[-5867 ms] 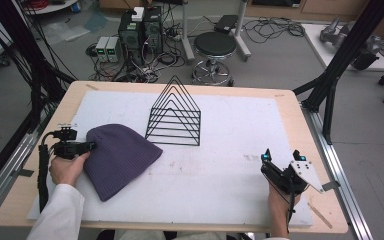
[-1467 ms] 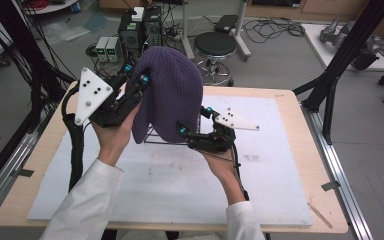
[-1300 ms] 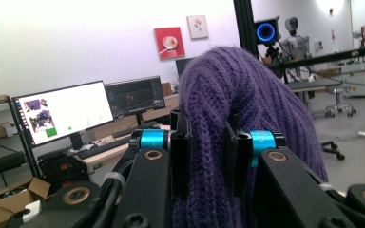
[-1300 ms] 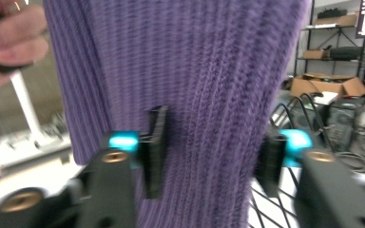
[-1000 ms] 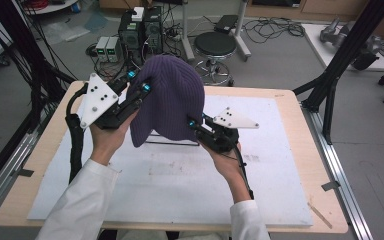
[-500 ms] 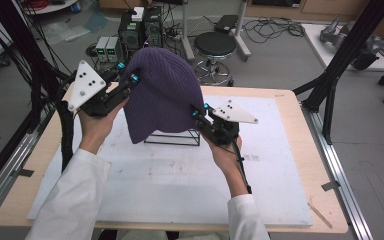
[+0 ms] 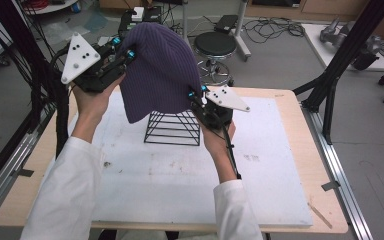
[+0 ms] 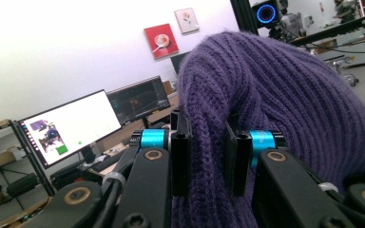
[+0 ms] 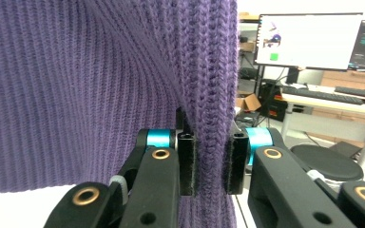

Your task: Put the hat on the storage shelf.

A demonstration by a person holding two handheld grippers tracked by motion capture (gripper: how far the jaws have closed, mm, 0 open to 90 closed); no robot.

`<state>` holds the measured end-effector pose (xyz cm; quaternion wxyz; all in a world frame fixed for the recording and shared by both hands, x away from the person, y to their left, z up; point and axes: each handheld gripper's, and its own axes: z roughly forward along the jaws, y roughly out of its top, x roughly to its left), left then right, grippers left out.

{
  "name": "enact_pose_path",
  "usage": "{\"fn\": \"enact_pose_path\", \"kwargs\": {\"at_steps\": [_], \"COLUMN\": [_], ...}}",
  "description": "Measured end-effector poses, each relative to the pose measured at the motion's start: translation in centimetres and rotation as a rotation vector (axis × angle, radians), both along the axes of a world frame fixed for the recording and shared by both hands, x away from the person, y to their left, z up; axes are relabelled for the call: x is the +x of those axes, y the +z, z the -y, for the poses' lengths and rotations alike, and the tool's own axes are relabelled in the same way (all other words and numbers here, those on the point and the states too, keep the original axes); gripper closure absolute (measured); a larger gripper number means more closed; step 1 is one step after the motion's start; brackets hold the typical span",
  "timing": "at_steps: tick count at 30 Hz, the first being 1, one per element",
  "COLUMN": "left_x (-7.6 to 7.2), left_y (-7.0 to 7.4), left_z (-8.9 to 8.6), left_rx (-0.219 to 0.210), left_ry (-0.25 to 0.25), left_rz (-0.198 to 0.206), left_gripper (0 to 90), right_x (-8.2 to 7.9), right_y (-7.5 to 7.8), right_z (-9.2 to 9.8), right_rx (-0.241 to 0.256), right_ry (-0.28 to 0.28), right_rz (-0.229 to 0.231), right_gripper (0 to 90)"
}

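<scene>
Over the white-topped counter [image 7: 280,165], the purple beanie [image 7: 162,65] hangs pinched between left tool [image 7: 122,56] and right tool [image 7: 198,96], covering the wire rack's [image 7: 172,129] peak; monitor text seems unreadable.

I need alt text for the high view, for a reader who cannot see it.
A person's two hand-held grippers, left gripper and right gripper, each clamp an edge of a purple ribbed knitted beanie, holding it above a black wire triangular rack standing on a white mat on a wooden table.
</scene>
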<state>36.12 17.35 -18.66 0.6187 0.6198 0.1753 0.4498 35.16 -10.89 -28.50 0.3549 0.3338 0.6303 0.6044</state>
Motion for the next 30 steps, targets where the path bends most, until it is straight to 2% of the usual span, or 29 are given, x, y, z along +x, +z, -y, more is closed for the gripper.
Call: {"fn": "enact_pose_path", "kwargs": {"at_steps": [2, 6, 7, 14, 20, 25, 30], "left_x": [0.5, 1.4, 1.5, 1.8, 1.9, 2.2, 2.9], "left_y": [0.2, 0.4, 0.5, 0.2, 0.1, -0.4, -2.0], "left_z": [0.1, 0.3, 0.4, 0.6, 0.4, 0.5, 0.6], "left_rx": [0.004, -0.015, -0.003, 0.010, 0.017, 0.023, 0.019], "left_ry": [0.002, -0.017, -0.013, -0.014, -0.008, -0.011, -0.019], "left_rz": [0.002, 0.002, 0.006, 0.005, 0.003, -0.004, -0.030], "left_gripper": [76.6, 76.6, 76.6, 76.1, 76.0, 76.0, 76.0], "right_x": [0.4, 0.8, 1.0, 1.7, 1.9, 1.9, 2.0], "right_y": [0.1, 0.4, 0.5, 0.3, 0.1, -0.2, -1.0], "right_z": [-0.1, 0.0, 0.0, 0.0, -0.5, -0.7, -0.6], "right_rx": [0.004, 0.022, 0.021, 0.009, -0.012, -0.035, -0.056], "right_ry": [-0.018, -0.033, -0.040, -0.064, -0.078, -0.095, -0.118], "right_rz": [-0.002, 0.011, 0.013, 0.003, 0.017, 0.001, -0.024], "right_gripper": [80.5, 80.4, 80.5, 80.1, 80.1, 80.2, 80.1]}}
